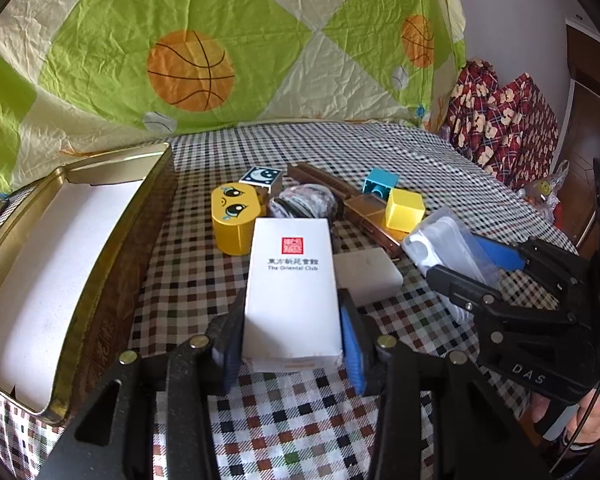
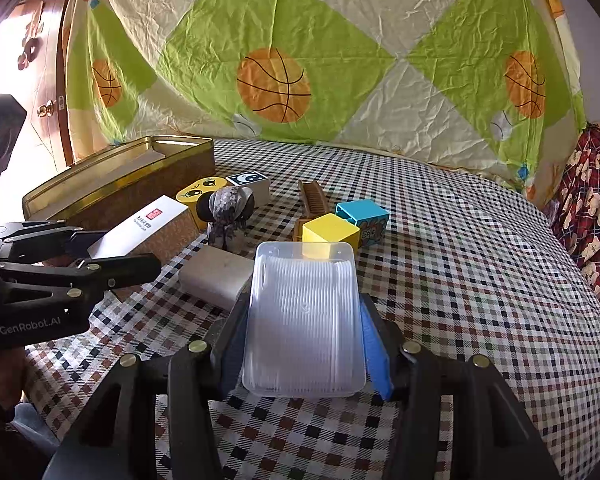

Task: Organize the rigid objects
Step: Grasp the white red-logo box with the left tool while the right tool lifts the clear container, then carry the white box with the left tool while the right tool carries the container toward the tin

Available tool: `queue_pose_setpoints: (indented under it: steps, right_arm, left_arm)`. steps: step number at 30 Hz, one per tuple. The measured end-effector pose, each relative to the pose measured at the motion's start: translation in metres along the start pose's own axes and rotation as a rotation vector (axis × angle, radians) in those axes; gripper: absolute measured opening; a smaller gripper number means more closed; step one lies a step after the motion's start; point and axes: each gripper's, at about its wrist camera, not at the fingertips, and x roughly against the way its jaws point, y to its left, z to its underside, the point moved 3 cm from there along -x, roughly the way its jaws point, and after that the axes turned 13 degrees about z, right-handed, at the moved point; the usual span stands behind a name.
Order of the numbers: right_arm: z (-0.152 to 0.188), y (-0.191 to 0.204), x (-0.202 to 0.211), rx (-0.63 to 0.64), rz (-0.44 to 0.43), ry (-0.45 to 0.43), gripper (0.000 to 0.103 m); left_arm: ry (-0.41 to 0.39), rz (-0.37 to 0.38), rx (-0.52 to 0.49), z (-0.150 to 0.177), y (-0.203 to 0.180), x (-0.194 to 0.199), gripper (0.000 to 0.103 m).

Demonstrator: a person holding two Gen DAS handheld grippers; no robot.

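Checked tablecloth (image 2: 480, 280) lies bare toward its right edge. Gold tin (image 1: 112, 248), one, borders the left. Left gripper (image 1: 290, 332) clamps one white box (image 1: 292, 288); right gripper (image 2: 304, 344) clamps one clear case (image 2: 304, 320). Cubes: one yellow cube (image 2: 330, 234), one blue cube (image 2: 362, 216).

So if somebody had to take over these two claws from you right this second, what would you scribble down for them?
Left claw: shut on the white carton printed "The Oriental Club".
Right claw: shut on the clear plastic case.
Gold tin, far left: open, only its white liner showing, nothing sorted into it.
On the checked cloth: yellow face box, moon-print cube, yellow cube, blue cube, wooden comb, grey bundle, white block.
Done: two items gripped.
Left: probably put both into the tin, then gather the rest.
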Motion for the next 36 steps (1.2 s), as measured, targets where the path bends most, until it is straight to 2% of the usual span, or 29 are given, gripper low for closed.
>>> queue_pose_setpoints:
  steps: [15, 36]
  right_arm:
    - [0.0, -0.004, 0.011, -0.026, 0.029, -0.08, 0.054]
    - [0.004, -0.011, 0.025, -0.073, 0.055, -0.177, 0.054]
  left_arm:
    - [-0.127, -0.044, -0.016, 0.0, 0.0, 0.017, 0.041]
    - [-0.239, -0.076, -0.047, 0.004, -0.004, 0.034, 0.041]
